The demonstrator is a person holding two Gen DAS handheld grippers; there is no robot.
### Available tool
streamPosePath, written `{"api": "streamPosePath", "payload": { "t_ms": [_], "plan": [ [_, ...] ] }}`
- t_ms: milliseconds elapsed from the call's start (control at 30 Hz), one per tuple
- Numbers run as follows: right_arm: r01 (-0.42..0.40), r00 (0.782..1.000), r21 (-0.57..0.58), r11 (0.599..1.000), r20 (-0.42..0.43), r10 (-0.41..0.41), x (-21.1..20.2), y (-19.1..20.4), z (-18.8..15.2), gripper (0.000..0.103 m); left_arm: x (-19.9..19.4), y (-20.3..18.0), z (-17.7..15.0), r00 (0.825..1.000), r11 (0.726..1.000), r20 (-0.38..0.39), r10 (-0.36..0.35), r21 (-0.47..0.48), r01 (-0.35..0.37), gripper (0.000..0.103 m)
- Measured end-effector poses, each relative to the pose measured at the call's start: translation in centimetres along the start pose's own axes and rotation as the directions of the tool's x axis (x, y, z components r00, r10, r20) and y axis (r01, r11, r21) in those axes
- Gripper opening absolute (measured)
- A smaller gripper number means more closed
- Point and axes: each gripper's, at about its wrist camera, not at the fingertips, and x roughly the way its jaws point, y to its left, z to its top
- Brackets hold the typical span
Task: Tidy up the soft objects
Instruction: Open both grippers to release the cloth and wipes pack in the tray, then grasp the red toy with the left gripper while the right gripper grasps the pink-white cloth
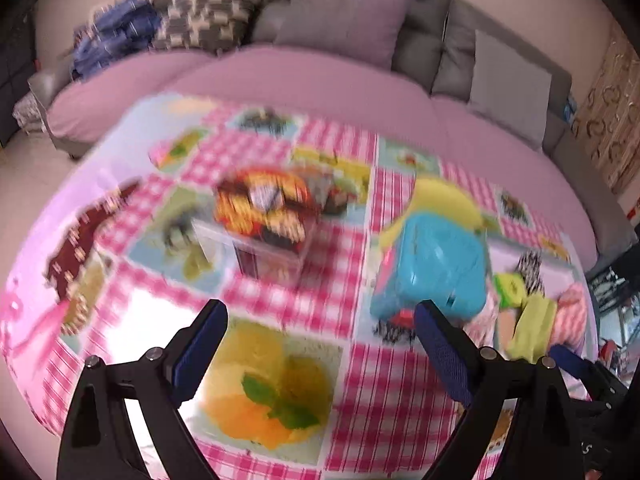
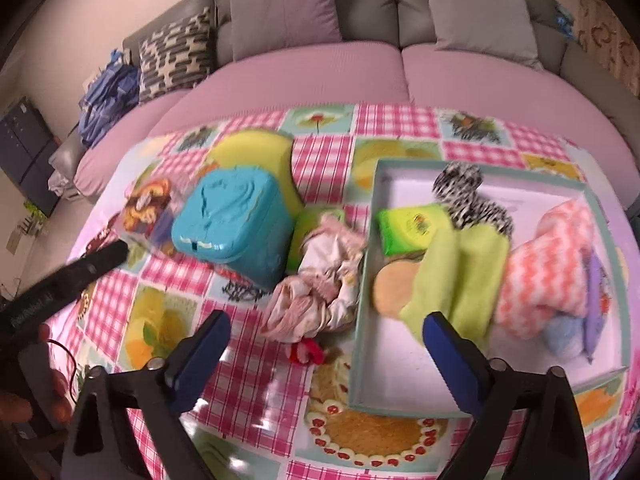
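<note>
The right gripper (image 2: pixel 326 330) is hanging over the near part of the table, its 2 blue-padded fingers (image 2: pixel 452 356) standing wide apart and gripping nothing. Between them a crumpled pink-and-cream cloth (image 2: pixel 320 280) is lying on the checked tablecloth (image 2: pixel 256 360), touching the left wall of the pale green tray (image 2: pixel 360 344), with a small red item (image 2: pixel 304 352) just beside the cloth on its near side.

Inside the tray, soft things are piling toward its right and far sides: a folded lime-green towel (image 2: pixel 460 276), a coral zigzag cloth (image 2: pixel 548 264), a zebra-print piece (image 2: pixel 468 196), a lime packet (image 2: pixel 408 226) and a round tan sponge (image 2: pixel 394 286) against the left wall. A pale blue item (image 2: pixel 564 340) and a lilac one (image 2: pixel 596 296) are resting at the right wall.

Left of the cloth a turquoise box (image 2: pixel 236 224) is sitting on the table, with a yellow sponge-like shape (image 2: pixel 256 152) behind it near the far edge. A clear container (image 2: pixel 148 212) with bright contents is standing toward the left edge.

The left gripper (image 1: pixel 320 320) is hovering over the table's near-left part, blurred, its fingers (image 1: pixel 200 344) likewise spread wide and carrying nothing; the turquoise box is just beyond its right finger. A grey sofa (image 2: pixel 360 8) with cushions is standing behind the table.
</note>
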Motion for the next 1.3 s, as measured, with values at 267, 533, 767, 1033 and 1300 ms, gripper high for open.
{"api": "streamPosePath", "payload": {
  "t_ms": [267,533,767,1033,1300],
  "plan": [
    [-0.019,0.998,-0.001,1.0,-0.053,0.019,2.1,0.2,-0.5,0.079,4.4,-0.3,-2.0,0.982,1.0,-0.189,-0.026,0.0,0.026,0.094],
    [-0.023,0.997,-0.064,0.998,-0.075,0.018,3.1,1.7,-0.5,0.055,6.0,-0.7,-3.0,0.964,0.999,-0.261,-0.051,-0.008,0.051,0.094],
    [-0.025,0.996,-0.054,0.998,-0.093,0.02,4.1,1.5,-0.6,0.045,6.6,-0.9,-3.1,0.955,0.997,-0.287,-0.078,-0.025,0.074,0.094],
    [-0.02,0.996,-0.038,0.999,-0.085,0.017,4.1,1.1,-0.5,0.018,6.9,-1.4,-3.1,0.951,0.996,-0.296,-0.09,-0.02,0.088,0.094],
    [-0.033,0.998,-0.001,0.999,-0.062,0.033,3.1,0.1,-0.4,0.007,6.8,-2.0,-3.2,0.946,0.994,-0.305,-0.105,-0.011,0.107,0.094]
  ]
}}
